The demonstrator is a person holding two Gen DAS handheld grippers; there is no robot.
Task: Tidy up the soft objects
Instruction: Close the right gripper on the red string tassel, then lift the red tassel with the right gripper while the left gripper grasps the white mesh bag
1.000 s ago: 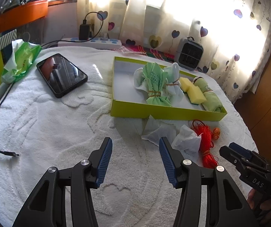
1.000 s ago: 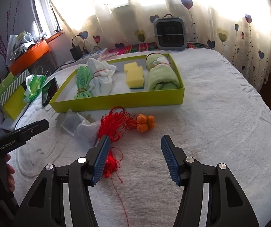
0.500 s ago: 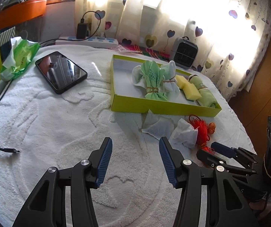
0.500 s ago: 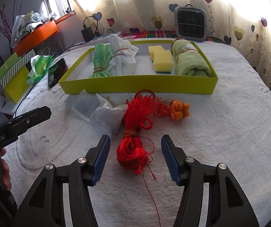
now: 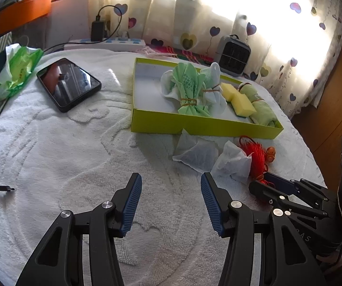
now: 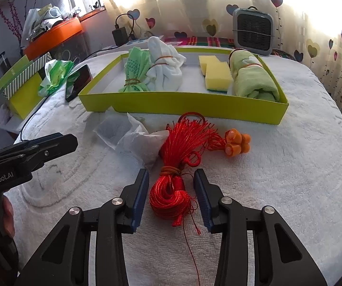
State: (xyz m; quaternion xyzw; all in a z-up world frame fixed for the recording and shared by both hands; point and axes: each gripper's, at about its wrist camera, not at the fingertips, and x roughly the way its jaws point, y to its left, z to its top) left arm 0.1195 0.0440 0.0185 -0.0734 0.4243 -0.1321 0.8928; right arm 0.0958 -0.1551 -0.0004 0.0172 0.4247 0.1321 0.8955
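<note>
A home room: heart-print curtains [image 6: 314, 45] (sunlit), towel-covered table [image 6: 290, 166].

A black phone [image 5: 68, 84] lies beside a grey heater [image 5: 234, 58] and power strip [image 5: 113, 41].

Black hand-held gripper [image 6: 171, 200], ribbed blue pads [image 6: 139, 196], silver screws.

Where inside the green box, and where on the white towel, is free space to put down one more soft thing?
In the green box, the floor left of the green cloth bundle is bare. On the towel, the patch between the phone and the left claw is free. Before the box, the paper sachets and red cord crowd.
</note>
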